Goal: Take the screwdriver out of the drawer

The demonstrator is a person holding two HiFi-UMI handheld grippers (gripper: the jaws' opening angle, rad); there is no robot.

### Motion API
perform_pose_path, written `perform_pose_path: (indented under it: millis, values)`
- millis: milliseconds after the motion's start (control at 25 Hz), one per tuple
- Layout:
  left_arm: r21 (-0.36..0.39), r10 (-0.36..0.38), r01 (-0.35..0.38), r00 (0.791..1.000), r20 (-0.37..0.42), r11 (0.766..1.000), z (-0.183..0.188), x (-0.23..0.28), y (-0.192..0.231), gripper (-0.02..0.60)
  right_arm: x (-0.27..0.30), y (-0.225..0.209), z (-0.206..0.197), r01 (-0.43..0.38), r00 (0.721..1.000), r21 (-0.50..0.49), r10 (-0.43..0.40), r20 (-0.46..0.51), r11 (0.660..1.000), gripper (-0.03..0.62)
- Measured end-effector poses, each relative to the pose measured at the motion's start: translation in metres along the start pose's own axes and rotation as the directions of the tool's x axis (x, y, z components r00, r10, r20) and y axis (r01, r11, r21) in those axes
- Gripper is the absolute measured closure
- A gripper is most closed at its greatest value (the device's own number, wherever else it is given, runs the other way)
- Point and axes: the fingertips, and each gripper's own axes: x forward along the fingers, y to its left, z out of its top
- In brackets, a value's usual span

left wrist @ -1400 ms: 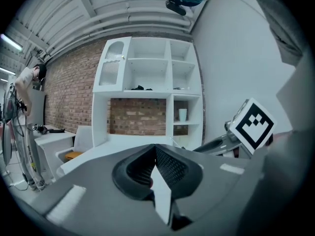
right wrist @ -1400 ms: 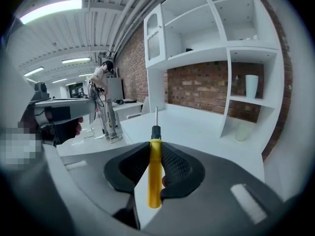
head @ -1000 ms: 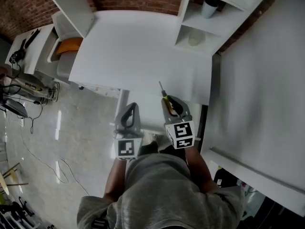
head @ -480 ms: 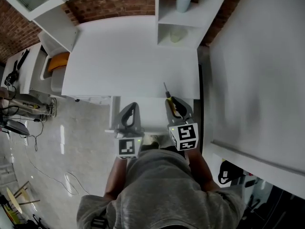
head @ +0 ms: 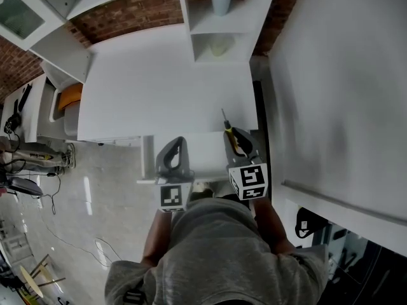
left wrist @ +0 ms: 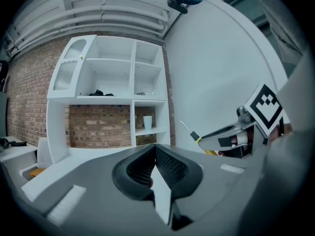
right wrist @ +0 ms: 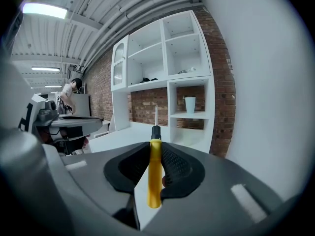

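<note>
Brick wall [head: 127, 14] runs across the top of the head view, and a shiny grey floor [head: 76, 189] fills its lower left. Below the brick, a broad white desk [head: 165, 75] takes up the middle of the frame. A white shelf unit [right wrist: 164, 58] stands at the desk's far edge, upper centre. At the desk's near edge a white drawer [head: 202, 151] stands pulled out, just above my two grippers in the frame. My left gripper [left wrist: 155, 149] sits at the drawer's left side. Its jaws are pressed together with nothing between them. My right gripper [right wrist: 153, 150] sits at the drawer's right side, and its jaws are closed most of the way onto the screwdriver [right wrist: 155, 181]. They clamp its yellow handle, and the black collar and thin metal shaft stick out past the tips toward the shelves. In the head view the screwdriver shows at the drawer's upper right corner, over the desk's front edge, held in my jaws rather than lying in the drawer. A pale cup [right wrist: 190, 104] stands upright in one shelf compartment.
</note>
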Motion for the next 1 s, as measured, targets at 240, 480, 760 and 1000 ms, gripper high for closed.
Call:
perform_pose_path:
  millis: [240, 480, 760, 1000]
  values:
    - [-0.012, -0.017, 0.017, 0.999, -0.027, 1.000, -0.008, 0.009, -0.009, 0.569, 0.006, -0.012, -0.013, 0.016, 0.999, 0.012, -0.016, -0.034, 1.000, 0.517]
    - [-0.023, -0.033, 0.032, 0.998, -0.062, 0.999, -0.027, 0.024, -0.007, 0.569, 0.025, -0.024, -0.030, 0.036, 0.997, 0.023, -0.034, -0.070, 0.999, 0.517]
    - [-0.055, -0.076, 0.070, 0.990, -0.117, 0.996, -0.068, 0.055, -0.008, 0.569, 0.062, -0.049, -0.067, 0.072, 0.988, 0.064, -0.063, -0.138, 0.995, 0.517]
    - [-0.065, -0.111, 0.102, 0.984, -0.141, 0.993, -0.107, 0.086, -0.006, 0.569, 0.104, -0.072, -0.114, 0.113, 0.974, 0.123, -0.086, -0.208, 0.986, 0.517]
